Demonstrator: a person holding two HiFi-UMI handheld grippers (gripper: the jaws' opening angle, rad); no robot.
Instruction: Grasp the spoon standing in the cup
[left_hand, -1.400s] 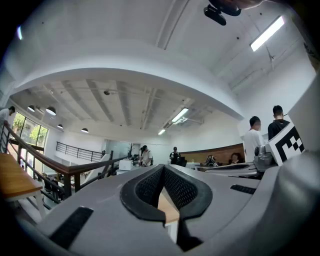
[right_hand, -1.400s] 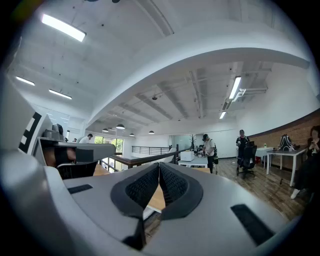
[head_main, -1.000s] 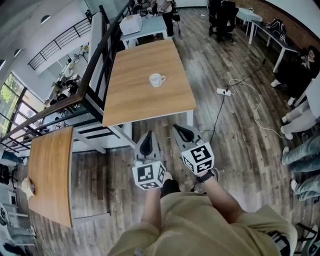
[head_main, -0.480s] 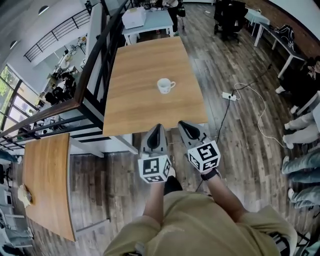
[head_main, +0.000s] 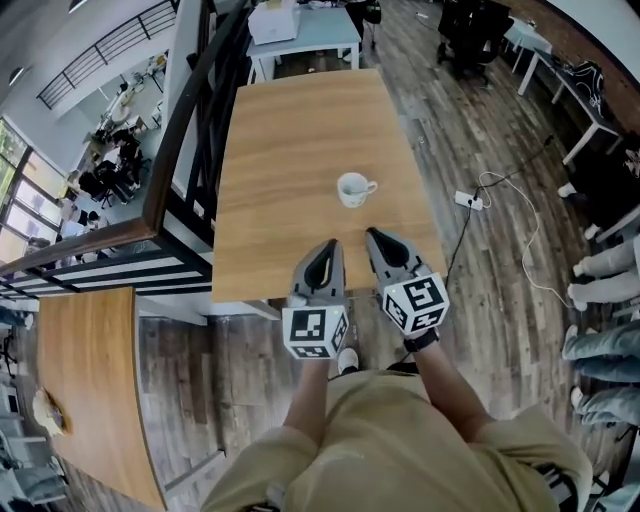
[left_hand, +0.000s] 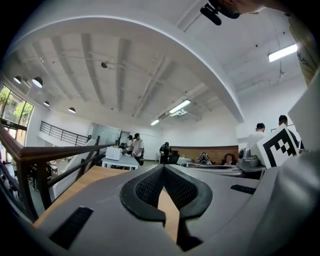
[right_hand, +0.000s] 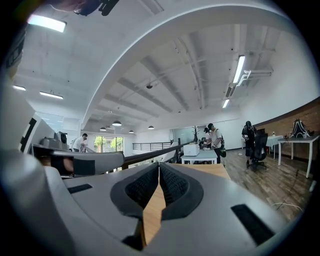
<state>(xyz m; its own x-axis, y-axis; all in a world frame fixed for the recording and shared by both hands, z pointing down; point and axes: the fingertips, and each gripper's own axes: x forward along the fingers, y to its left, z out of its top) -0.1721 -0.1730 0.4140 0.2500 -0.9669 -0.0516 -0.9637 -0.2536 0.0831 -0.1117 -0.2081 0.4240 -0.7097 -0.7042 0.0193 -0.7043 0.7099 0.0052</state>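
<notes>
Your left claw (head_main: 327, 246) and right claw (head_main: 373, 238) are each clenched on nothing. You hold them side by side over the near edge of the surface (head_main: 290, 150), tips forward, a carrying pose that I judge suits an approach. The cup (head_main: 355, 188) stands ahead of both tips, closer to the right claw and well apart from either. The spoon is too small to make out.
</notes>
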